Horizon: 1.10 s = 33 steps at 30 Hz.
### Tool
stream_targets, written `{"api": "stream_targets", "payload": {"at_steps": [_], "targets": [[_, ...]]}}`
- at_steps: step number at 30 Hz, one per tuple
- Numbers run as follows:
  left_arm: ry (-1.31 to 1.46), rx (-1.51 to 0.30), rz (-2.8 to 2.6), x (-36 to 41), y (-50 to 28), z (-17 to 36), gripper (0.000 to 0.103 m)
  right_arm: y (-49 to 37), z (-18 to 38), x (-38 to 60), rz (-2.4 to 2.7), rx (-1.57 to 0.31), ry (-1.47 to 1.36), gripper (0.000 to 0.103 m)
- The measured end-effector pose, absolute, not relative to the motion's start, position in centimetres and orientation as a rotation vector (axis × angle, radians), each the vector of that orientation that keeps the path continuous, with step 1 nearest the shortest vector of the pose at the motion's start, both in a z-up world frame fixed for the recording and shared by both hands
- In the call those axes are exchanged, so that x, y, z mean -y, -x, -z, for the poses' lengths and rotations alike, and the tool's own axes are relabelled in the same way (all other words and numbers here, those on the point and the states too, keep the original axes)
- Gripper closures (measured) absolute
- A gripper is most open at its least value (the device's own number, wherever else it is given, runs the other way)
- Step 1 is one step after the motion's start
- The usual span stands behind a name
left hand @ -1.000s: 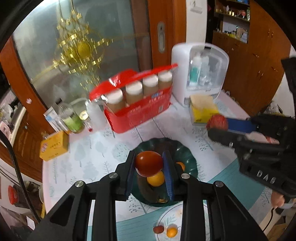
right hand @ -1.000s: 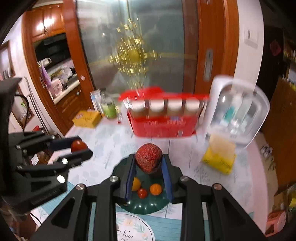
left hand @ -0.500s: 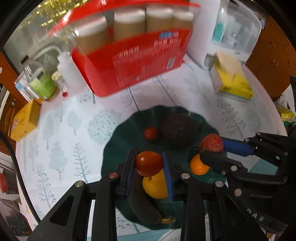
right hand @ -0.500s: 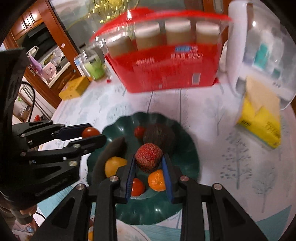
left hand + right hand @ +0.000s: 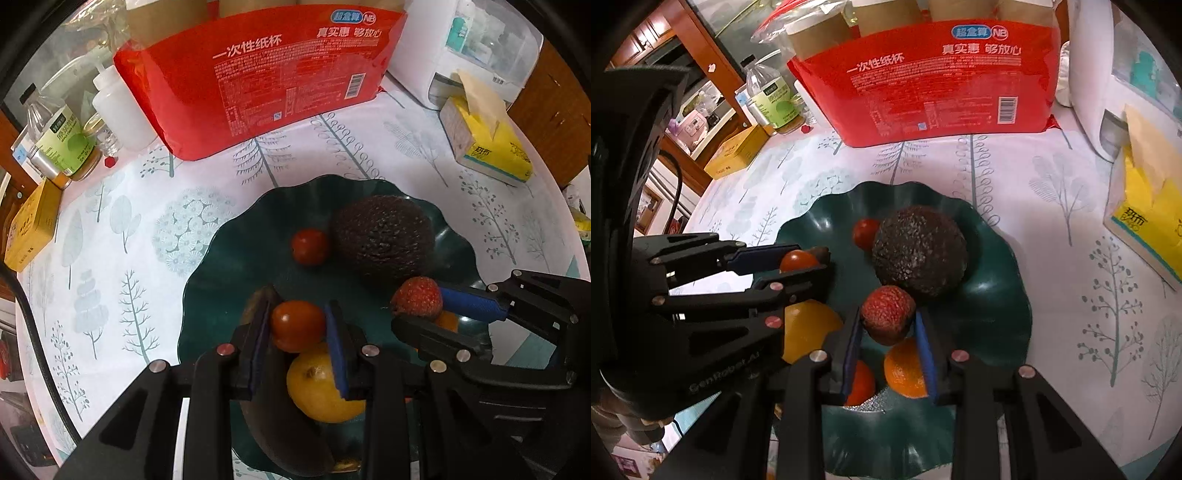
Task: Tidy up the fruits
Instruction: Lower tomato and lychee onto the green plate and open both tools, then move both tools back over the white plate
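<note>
Blue rubber pads grip fruit on both sides. The left claw (image 5: 297, 328) is clamped narrow on a cherry tomato (image 5: 297, 325), and the right claw (image 5: 888, 325) is pinched just as tight on a bumpy red lychee (image 5: 887, 319). A second ago both claws hung high above the worktop (image 5: 147, 221); now both have dropped steeply and hover low over the dark green plate (image 5: 229, 251), side by side, each with its fruit not yet let go.

Under the left claw sit a yellow fruit (image 5: 317, 384) and the dark end of what looks like a banana (image 5: 280, 424). Under the right claw lie a small orange (image 5: 905, 369) and another tomato (image 5: 862, 382). Further out on the plate rest an avocado (image 5: 382, 236) and a loose tomato (image 5: 309, 246).

Behind the plate stands a red pack of paper cups (image 5: 266, 74), with a yellow tissue box (image 5: 487, 144) off to the right.

My read: both pieces have arrived at the drop-off, so letting go comes next. The plate is crowded, and round fruit could roll.
</note>
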<state>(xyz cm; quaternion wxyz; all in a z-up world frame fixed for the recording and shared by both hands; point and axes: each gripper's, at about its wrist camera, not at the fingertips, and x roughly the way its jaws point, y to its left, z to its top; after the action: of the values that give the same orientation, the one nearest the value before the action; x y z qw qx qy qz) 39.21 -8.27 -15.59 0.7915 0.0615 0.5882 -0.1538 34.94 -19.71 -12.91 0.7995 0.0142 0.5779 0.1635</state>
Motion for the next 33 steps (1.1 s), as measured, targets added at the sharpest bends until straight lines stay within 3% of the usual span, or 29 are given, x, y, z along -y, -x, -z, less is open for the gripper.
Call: {"api": "stream_targets", "payload": {"at_steps": [7, 12, 18, 33], "targets": [[-0.138, -1.277, 0.311, 8.0, -38.7, 15.6, 0.069, -34.5, 12.9, 19.4, -0.347, -1.230, 0.007, 0.070], [-0.140, -1.257, 0.282, 7.2, -38.3, 15.0, 0.046, -34.3, 12.9, 19.7, -0.338, -1.226, -0.006, 0.065], [-0.137, -1.240, 0.257, 6.6, -37.5, 14.2, 0.031, -34.0, 12.4, 20.3, -0.329, -1.214, -0.025, 0.060], [-0.141, -1.219, 0.236, 5.0, -34.8, 11.7, 0.026, -32.5, 9.9, 20.1, -0.309, -1.169, -0.026, 0.060]]}}
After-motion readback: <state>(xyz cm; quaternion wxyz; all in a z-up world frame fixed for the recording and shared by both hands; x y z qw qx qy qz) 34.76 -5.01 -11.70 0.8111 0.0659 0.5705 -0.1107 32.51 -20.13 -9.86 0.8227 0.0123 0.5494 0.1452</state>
